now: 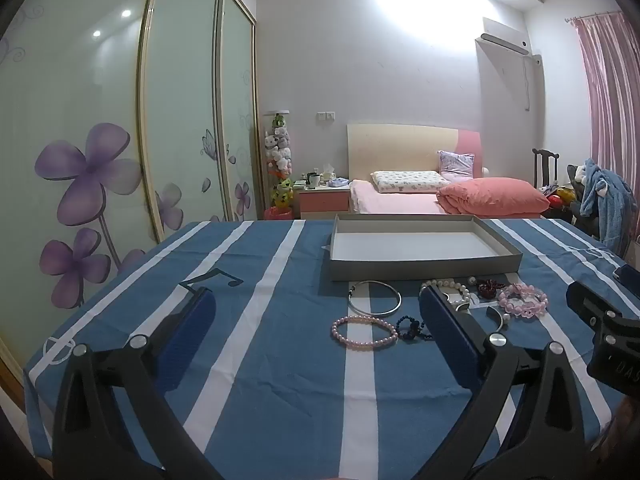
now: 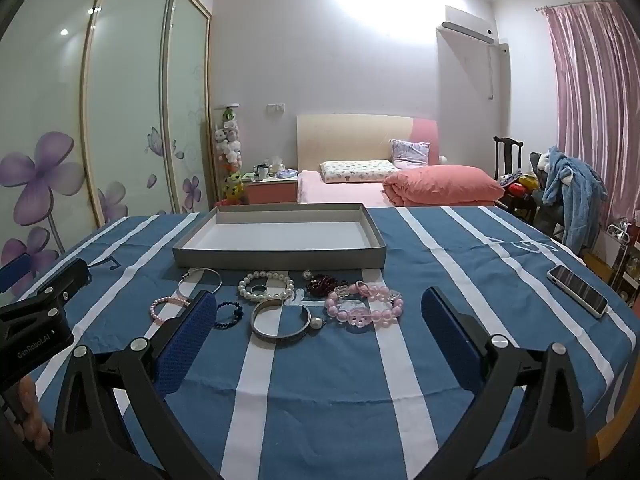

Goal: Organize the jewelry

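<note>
A shallow grey box tray (image 1: pixel 424 270) (image 2: pixel 280 259) with a white floor sits on the blue striped tablecloth. In front of it lie several pieces of jewelry: a thin silver ring bangle (image 1: pixel 374 297) (image 2: pixel 199 281), a pink pearl bracelet (image 1: pixel 363 332) (image 2: pixel 166 308), a dark blue bead bracelet (image 1: pixel 412 328) (image 2: pixel 229 314), a white pearl bracelet (image 2: pixel 266 286), a wide silver cuff (image 2: pixel 280 322), dark red beads (image 2: pixel 323 281) and a chunky pink bead bracelet (image 1: pixel 522 300) (image 2: pixel 364 306). My left gripper (image 1: pixel 316 320) and right gripper (image 2: pixel 320 320) both hover open, short of the jewelry, holding nothing.
A phone (image 2: pixel 578 290) lies on the tablecloth at the right. Beyond the table stand a bed with a pink duvet (image 2: pixel 440 190), a nightstand, a wardrobe with flower-print sliding doors (image 1: pixel 100 140) and a chair draped with blue clothing (image 2: pixel 572 196).
</note>
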Tool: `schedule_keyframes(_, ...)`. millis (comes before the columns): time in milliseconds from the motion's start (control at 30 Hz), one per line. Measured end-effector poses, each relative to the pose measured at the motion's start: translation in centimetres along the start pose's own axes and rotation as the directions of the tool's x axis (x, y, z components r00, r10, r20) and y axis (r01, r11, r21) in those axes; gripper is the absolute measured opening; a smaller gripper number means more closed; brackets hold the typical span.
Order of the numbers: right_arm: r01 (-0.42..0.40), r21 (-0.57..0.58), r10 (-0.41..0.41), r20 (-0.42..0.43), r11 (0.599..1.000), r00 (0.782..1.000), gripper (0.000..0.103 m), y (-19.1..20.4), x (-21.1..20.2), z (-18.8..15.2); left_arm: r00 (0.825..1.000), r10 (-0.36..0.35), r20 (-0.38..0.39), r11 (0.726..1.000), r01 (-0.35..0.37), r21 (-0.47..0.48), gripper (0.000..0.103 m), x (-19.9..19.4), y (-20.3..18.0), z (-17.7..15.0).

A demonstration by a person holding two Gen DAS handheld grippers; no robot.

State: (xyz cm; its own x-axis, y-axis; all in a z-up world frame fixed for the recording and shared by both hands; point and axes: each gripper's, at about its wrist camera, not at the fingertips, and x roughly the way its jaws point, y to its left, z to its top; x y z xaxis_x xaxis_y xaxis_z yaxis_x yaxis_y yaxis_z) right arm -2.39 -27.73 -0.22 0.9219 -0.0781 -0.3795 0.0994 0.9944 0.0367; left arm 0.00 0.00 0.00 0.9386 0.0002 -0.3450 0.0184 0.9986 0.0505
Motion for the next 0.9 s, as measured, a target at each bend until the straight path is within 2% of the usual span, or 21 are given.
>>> schedule_keyframes(900,0.004,0.003,-0.004,-0.004,1.0,1.0,0.101,-0.38,0.0,-0.18,1.0,-0.002,-0.006,1.0,0.002,-0.007,0.099,-0.05,0.1,-0.07)
